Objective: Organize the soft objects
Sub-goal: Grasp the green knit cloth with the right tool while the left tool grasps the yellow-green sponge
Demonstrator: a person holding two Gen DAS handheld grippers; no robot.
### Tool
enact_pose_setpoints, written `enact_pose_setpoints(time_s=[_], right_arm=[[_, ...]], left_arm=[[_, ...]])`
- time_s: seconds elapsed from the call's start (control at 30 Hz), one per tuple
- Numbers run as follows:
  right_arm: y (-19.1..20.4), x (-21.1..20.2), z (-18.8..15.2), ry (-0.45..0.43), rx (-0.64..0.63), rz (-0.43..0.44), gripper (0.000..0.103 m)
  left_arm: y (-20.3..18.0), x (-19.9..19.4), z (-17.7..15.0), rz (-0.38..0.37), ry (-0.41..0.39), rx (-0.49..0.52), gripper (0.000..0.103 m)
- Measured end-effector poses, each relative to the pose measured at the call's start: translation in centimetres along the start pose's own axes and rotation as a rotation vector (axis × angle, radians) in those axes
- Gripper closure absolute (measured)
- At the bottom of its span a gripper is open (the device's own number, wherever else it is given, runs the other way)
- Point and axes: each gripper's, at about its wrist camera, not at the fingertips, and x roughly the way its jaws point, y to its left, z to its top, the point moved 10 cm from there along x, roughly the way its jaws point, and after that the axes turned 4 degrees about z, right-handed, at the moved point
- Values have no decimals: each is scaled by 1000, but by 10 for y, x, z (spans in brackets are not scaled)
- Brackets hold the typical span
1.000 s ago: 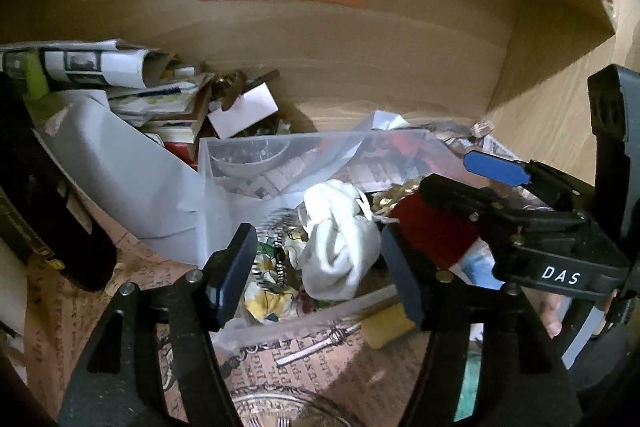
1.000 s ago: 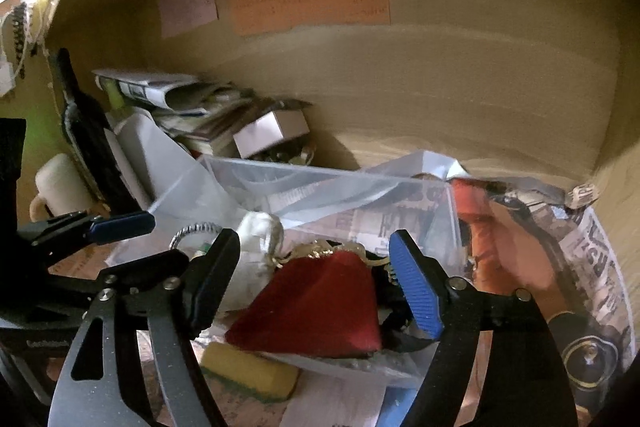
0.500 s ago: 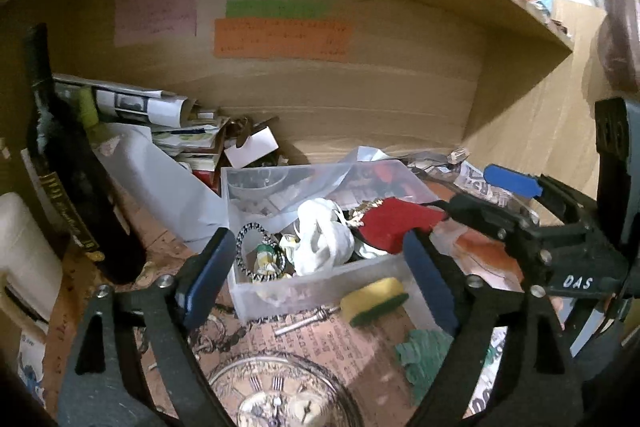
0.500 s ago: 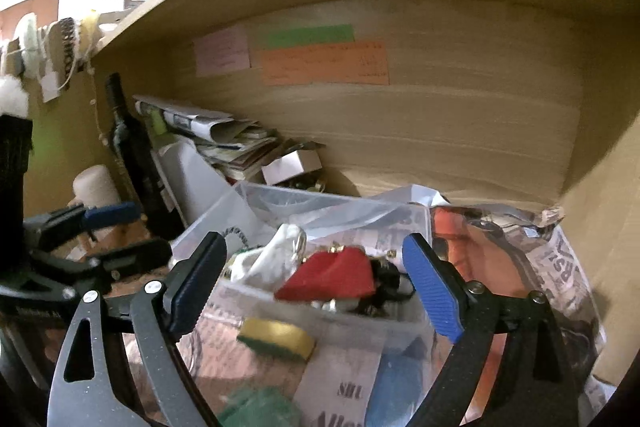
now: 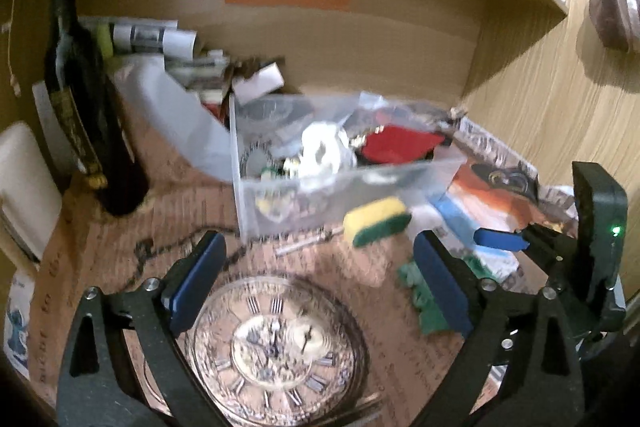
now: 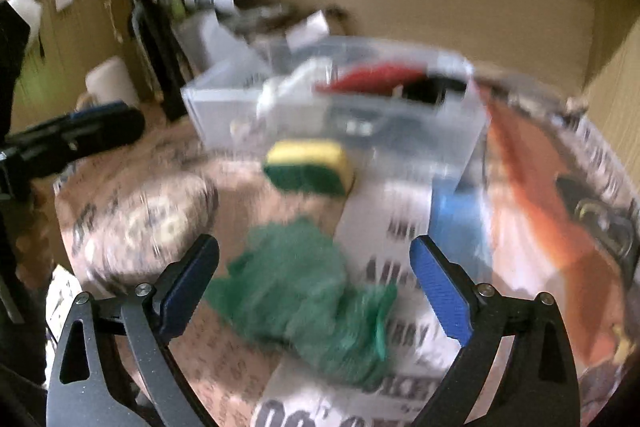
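A clear plastic bin (image 5: 340, 187) (image 6: 440, 147) holds a white cloth (image 5: 324, 151) and a red soft piece (image 5: 400, 147) (image 6: 372, 79). A yellow-and-green sponge (image 5: 376, 221) (image 6: 308, 167) lies on the shelf in front of the bin. A crumpled green cloth (image 6: 304, 299) (image 5: 416, 287) lies nearer. My right gripper (image 6: 316, 291) is open, its jaws on either side of the green cloth. My left gripper (image 5: 320, 287) is open and empty above a clock-printed mat (image 5: 276, 347). The right wrist view is blurred.
A dark bottle (image 5: 80, 99) stands at the left, a white mug (image 6: 112, 83) beside it. Stacked papers and newspapers (image 5: 160, 43) fill the back left corner. Newsprint (image 6: 560, 207) covers the right of the shelf. A wooden side wall (image 5: 560, 87) closes the right.
Both grippers have pulled back out of the bin toward the shelf front. The right gripper has come down over the green cloth. The white cloth and red piece stay in the bin.
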Motion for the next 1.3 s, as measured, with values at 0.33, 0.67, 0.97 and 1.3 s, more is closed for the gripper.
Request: enact_pose_setpoints(time_s=[0.33, 0.67, 0.97, 1.3], right_arm=[[5, 5, -19, 43, -32, 45, 64], [-26, -24, -12, -52, 69, 39, 78], [-65, -49, 9, -143, 125, -26, 77], [-71, -56, 26, -192, 132, -28, 77]], left_arm=[[-8, 32, -26, -15, 105, -24, 7], [-38, 69, -17, -29, 144, -15, 7], [-61, 108, -8, 5, 169, 7, 8], [-65, 121, -10, 4, 196, -3, 38]])
